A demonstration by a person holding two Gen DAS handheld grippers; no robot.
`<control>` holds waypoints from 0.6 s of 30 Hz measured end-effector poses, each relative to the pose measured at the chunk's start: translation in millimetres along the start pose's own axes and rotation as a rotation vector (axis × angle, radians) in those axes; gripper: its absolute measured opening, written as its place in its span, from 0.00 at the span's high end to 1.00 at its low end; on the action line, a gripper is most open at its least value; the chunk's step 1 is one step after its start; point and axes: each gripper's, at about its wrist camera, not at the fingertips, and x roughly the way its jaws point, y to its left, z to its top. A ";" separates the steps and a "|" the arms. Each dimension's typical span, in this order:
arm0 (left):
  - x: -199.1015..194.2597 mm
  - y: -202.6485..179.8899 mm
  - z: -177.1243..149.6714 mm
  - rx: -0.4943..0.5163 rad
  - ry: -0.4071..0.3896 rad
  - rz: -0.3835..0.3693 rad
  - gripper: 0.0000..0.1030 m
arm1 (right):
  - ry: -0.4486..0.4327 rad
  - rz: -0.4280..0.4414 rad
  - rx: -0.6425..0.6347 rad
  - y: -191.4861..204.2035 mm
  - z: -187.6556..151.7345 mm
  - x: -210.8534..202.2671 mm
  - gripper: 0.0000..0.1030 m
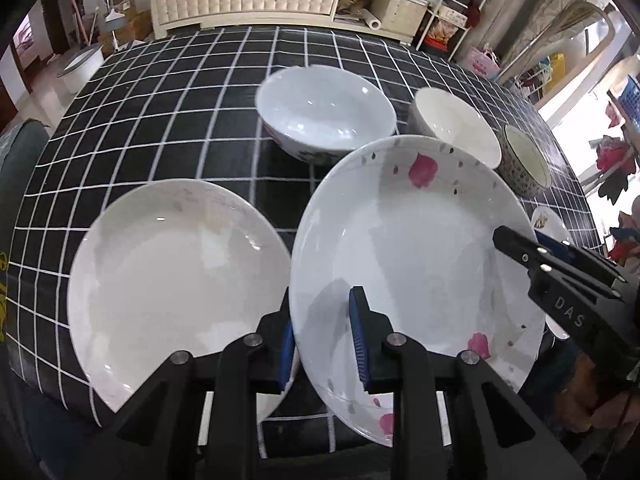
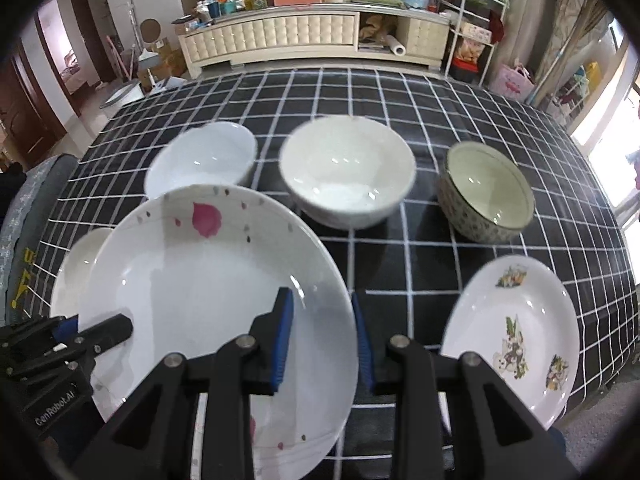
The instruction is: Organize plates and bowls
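A white plate with pink petals (image 1: 408, 248) is held off the table between both grippers; it also shows in the right wrist view (image 2: 208, 280). My left gripper (image 1: 324, 340) is shut on its left rim. My right gripper (image 2: 324, 344) is shut on its right rim. A plain white plate (image 1: 172, 280) lies on the table to the left. A cartoon-print plate (image 2: 516, 332) lies to the right. Three bowls stand behind: a wide white bowl (image 1: 324, 112), a white bowl (image 2: 348, 168) and a patterned bowl (image 2: 488, 192).
The table has a black cloth with white grid lines (image 2: 400, 100). Its front edge is close below the grippers. A cream cabinet (image 2: 276, 36) with clutter stands beyond the far edge. A grey chair back (image 1: 16, 152) is at the left.
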 end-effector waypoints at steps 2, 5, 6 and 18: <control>-5.2 8.1 -0.6 -0.010 -0.006 0.002 0.78 | -0.006 0.007 -0.018 9.5 0.8 -0.4 0.67; -14.4 23.2 -1.3 -0.030 -0.017 0.004 0.78 | -0.003 0.030 -0.038 25.5 1.8 1.5 0.67; -17.0 28.5 -2.0 -0.036 -0.020 0.007 0.78 | -0.001 0.036 -0.045 30.7 1.4 2.8 0.67; -49.0 113.7 -26.7 -0.140 -0.040 0.067 0.78 | 0.062 0.103 -0.129 106.1 1.2 23.3 0.67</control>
